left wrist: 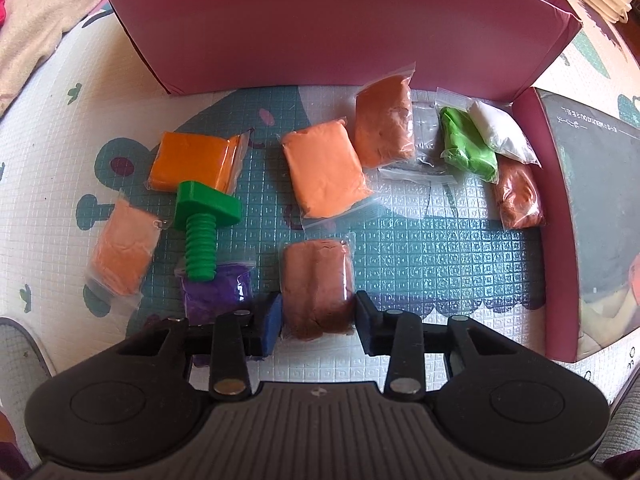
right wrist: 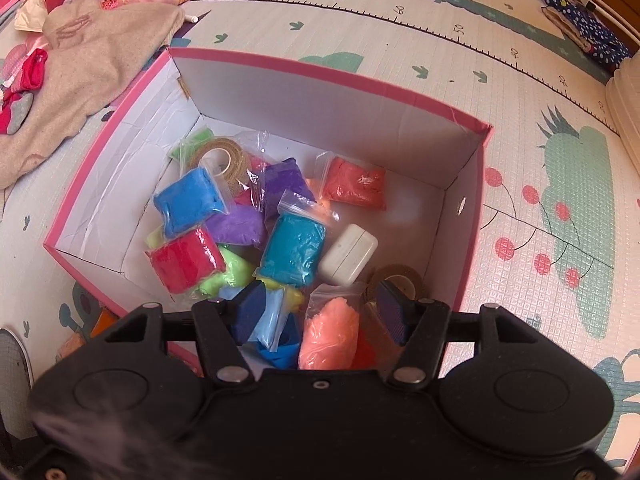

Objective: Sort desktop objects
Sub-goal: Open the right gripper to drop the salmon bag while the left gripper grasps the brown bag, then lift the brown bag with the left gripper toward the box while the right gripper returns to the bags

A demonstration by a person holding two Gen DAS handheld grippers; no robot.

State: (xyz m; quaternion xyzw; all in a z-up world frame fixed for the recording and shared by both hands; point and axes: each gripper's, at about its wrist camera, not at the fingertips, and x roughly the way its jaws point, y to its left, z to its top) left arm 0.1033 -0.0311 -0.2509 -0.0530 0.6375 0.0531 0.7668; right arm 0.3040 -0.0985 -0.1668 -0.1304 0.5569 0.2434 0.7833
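Observation:
Several bagged clay blocks lie on the play mat in the left wrist view. My left gripper (left wrist: 319, 317) has its fingers pressed against both sides of a brown clay bag (left wrist: 318, 288), which still rests on the mat. Beyond it lie a peach bag (left wrist: 326, 172), another brown bag (left wrist: 386, 120), an orange bag (left wrist: 192, 160), a green bag (left wrist: 468, 144), a white bag (left wrist: 502, 132) and a purple bag (left wrist: 216, 296). A green plastic bolt (left wrist: 204, 224) lies on the purple bag. My right gripper (right wrist: 323, 310) hangs open over the pink box (right wrist: 332, 74), above a pink clay bag (right wrist: 330, 332).
The pink box's outer wall (left wrist: 340, 28) stands right behind the bags. A box lid (left wrist: 600, 216) lies at the right. Inside the box sit several coloured clay bags, a white case (right wrist: 348, 254) and tape rolls (right wrist: 220, 158). A beige cloth (right wrist: 76, 76) lies at the left.

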